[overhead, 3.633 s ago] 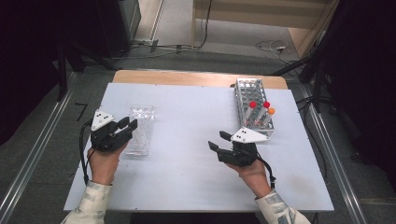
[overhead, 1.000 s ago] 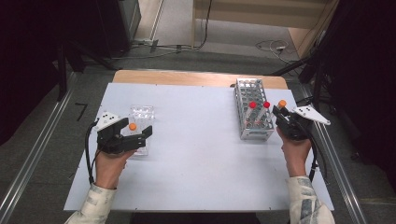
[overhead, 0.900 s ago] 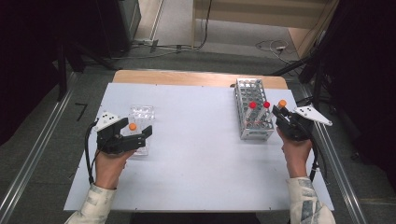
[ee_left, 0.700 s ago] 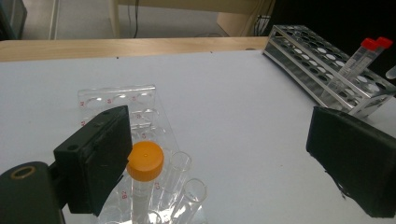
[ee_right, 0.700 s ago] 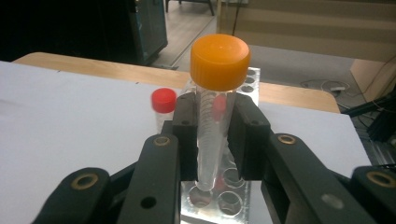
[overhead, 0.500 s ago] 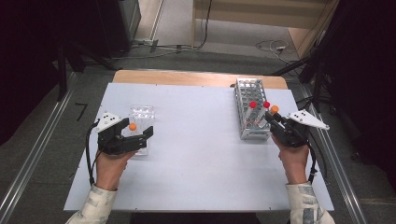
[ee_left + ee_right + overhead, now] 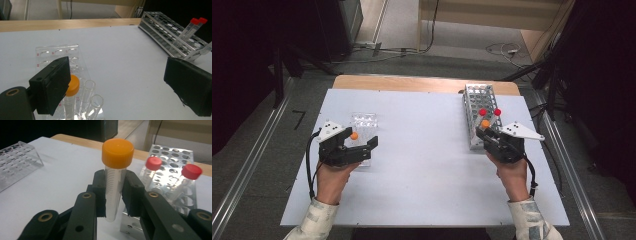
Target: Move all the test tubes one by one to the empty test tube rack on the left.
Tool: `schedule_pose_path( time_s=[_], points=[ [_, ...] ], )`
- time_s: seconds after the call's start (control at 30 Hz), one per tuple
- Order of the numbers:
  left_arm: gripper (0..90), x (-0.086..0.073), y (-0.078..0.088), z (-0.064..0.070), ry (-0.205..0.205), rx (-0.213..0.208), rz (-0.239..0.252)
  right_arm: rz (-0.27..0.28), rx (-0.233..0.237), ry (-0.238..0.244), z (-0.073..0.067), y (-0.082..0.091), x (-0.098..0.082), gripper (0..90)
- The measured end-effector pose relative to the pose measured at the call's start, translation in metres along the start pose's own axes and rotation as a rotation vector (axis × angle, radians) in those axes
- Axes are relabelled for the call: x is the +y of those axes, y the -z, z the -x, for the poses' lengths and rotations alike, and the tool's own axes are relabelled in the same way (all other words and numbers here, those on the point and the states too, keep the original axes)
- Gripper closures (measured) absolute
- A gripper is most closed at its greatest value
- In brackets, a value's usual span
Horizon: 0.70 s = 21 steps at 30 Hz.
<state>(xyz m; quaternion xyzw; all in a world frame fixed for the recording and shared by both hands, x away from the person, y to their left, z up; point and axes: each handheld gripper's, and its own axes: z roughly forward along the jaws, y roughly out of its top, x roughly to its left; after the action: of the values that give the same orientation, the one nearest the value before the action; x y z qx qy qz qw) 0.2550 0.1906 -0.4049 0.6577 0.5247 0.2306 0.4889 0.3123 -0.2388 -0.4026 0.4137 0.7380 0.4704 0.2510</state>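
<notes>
A pale grey tabltop (image 7: 422, 165) lies wide and bare between the hands, with a wooden strip at its far edge. The right gripper (image 7: 113, 192) has its jaws clamped on one orange-capped clear tube (image 7: 115, 170), held upright just beside the metal rack (image 7: 477, 100) with two red-capped tubes (image 7: 490, 112). The left gripper (image 7: 362, 150) stands with jaws wide apart over the clear plastic rack (image 7: 57, 53), which holds another orange-capped tube (image 7: 72, 86).

Two red-capped tubes (image 7: 489, 112) stand in my metal rack (image 7: 476, 100), far right; cables (image 7: 499, 49), perhaps, beyond the table (image 7: 422, 165).
</notes>
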Motion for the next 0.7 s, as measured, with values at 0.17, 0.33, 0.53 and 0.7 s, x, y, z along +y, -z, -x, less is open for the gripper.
schedule_pose_path(
  time_s=[0.17,0.33,0.53,0.7],
  points=[
    [7.5,0.000,-0.001,0.002,-0.004,0.000,-0.001,-0.015,0.040,0.019,-0.012,-0.006,-0.002,71.0],
    [7.5,-0.001,-0.002,0.006,-0.012,-0.002,-0.006,-0.030,0.072,0.036,-0.023,-0.011,-0.004,71.1],
    [7.6,-0.002,-0.004,0.014,-0.026,-0.021,-0.011,-0.044,0.108,0.057,-0.037,-0.017,-0.007,71.0],
    [7.6,-0.002,-0.005,0.017,-0.030,-0.028,-0.011,-0.059,0.133,0.074,-0.047,-0.022,-0.010,71.1]
  ],
)
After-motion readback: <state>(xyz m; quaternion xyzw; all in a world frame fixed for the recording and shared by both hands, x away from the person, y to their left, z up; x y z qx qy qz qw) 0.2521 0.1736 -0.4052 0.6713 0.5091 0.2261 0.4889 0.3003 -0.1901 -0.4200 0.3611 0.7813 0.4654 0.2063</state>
